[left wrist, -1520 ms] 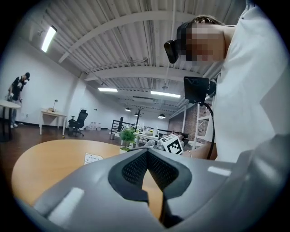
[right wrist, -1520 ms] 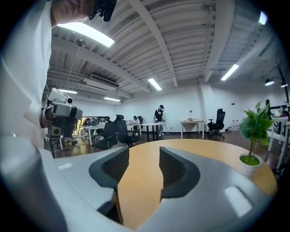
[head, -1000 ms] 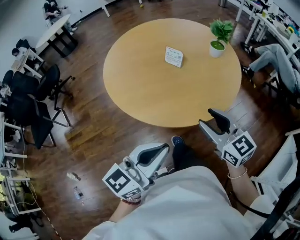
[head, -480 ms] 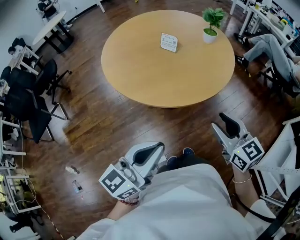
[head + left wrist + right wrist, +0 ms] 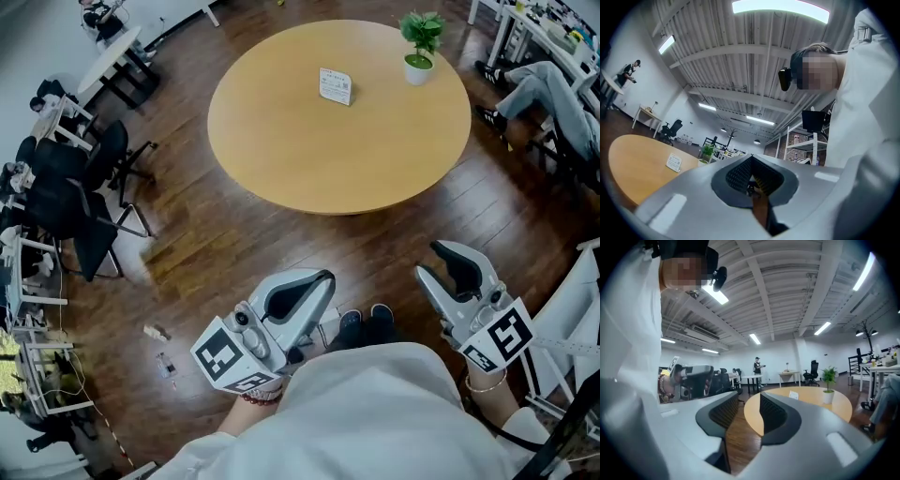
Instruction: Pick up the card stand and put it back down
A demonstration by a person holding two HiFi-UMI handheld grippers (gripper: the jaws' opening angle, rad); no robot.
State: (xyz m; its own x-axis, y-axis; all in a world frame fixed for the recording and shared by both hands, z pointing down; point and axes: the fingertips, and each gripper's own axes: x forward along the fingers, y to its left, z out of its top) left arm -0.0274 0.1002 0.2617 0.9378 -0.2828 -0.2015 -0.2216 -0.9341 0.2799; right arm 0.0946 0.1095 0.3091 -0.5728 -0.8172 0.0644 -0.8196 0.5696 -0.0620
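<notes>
Pulled back from the table (image 5: 281,150) into the lower frame, both point ahead: left gripper (image 5: 322,279) jaws pressed together, right gripper (image 5: 442,262) jaws spread, just narrowing, empty.

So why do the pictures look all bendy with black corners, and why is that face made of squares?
Left and right gripper views: wide-angle lenses bend the ceiling beams into curves and darken the corners; the square patch was added afterwards to hide a face. Left gripper view: the ceiling light glares white. Head view: the round table looks sharp, the room's edges curve slightly.
</notes>
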